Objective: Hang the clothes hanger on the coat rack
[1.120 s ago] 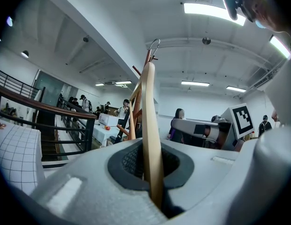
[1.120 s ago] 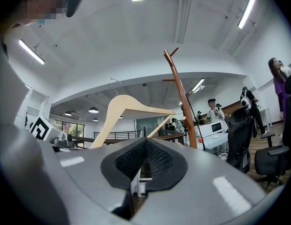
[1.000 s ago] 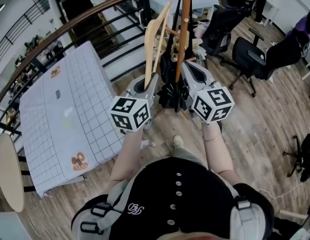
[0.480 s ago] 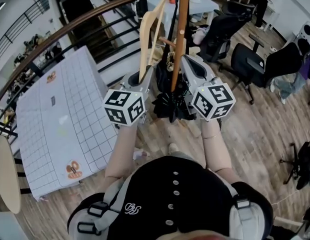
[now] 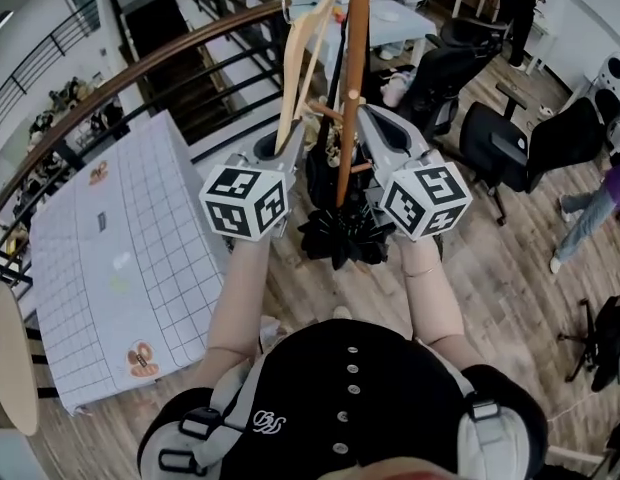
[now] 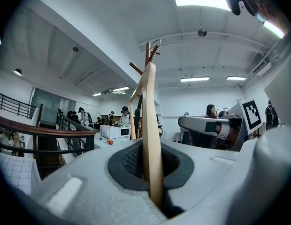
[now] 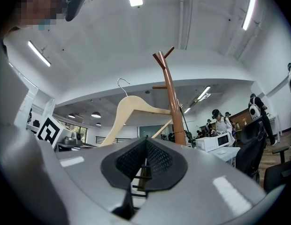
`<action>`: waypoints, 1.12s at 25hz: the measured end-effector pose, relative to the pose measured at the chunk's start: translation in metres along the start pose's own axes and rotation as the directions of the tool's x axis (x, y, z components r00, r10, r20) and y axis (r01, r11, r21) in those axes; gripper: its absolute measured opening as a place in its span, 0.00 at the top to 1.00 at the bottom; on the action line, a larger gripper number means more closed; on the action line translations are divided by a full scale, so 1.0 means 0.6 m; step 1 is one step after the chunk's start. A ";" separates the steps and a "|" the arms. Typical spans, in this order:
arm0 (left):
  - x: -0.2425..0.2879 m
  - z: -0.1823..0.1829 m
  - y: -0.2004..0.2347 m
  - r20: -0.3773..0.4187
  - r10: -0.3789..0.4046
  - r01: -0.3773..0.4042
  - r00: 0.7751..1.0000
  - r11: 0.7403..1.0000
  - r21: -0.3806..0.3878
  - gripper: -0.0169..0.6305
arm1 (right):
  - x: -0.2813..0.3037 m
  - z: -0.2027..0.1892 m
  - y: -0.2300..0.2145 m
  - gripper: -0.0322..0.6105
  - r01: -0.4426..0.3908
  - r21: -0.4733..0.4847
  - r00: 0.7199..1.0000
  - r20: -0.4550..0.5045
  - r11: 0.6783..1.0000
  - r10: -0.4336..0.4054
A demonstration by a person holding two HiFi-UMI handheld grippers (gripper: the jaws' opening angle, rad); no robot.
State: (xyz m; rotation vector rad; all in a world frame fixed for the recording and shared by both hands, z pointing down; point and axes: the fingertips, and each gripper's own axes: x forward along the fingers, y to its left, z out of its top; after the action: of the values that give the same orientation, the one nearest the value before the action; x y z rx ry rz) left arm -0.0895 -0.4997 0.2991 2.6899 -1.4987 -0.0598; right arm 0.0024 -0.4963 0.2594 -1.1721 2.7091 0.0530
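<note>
A pale wooden clothes hanger (image 5: 295, 68) stands upright, and my left gripper (image 5: 282, 156) is shut on its lower arm. In the left gripper view the hanger (image 6: 151, 139) rises from between the pads, its metal hook (image 6: 156, 43) close by the top pegs of the coat rack (image 6: 148, 55). The brown coat rack pole (image 5: 350, 78) stands between my two grippers. My right gripper (image 5: 375, 123) is just right of the pole, shut on nothing. In the right gripper view the hanger (image 7: 131, 104) appears left of the rack pole (image 7: 170, 93), above the right gripper (image 7: 145, 156).
A table with a white grid cloth (image 5: 110, 238) is at the left, behind it a stair railing (image 5: 140, 68). Dark items hang low on the rack (image 5: 340, 233). Black office chairs (image 5: 510, 138) and a walking person (image 5: 590, 208) are at the right.
Both grippers and the hanger have risen and come closer to the rack pole. The hanger's top now sits nearer the pole. A person walked in at the right.
</note>
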 end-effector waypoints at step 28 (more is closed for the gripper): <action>0.175 0.120 0.086 0.035 0.062 -0.066 0.997 0.987 0.149 0.97 | 0.110 0.063 -0.111 0.95 -0.058 -0.033 0.993 0.096 0.998 0.061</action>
State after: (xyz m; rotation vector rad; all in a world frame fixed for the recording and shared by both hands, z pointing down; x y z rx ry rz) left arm -0.0829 -0.6184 0.2304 2.7639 -1.6609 0.0157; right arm 0.0123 -0.5853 0.2128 -1.0671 2.6663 0.1551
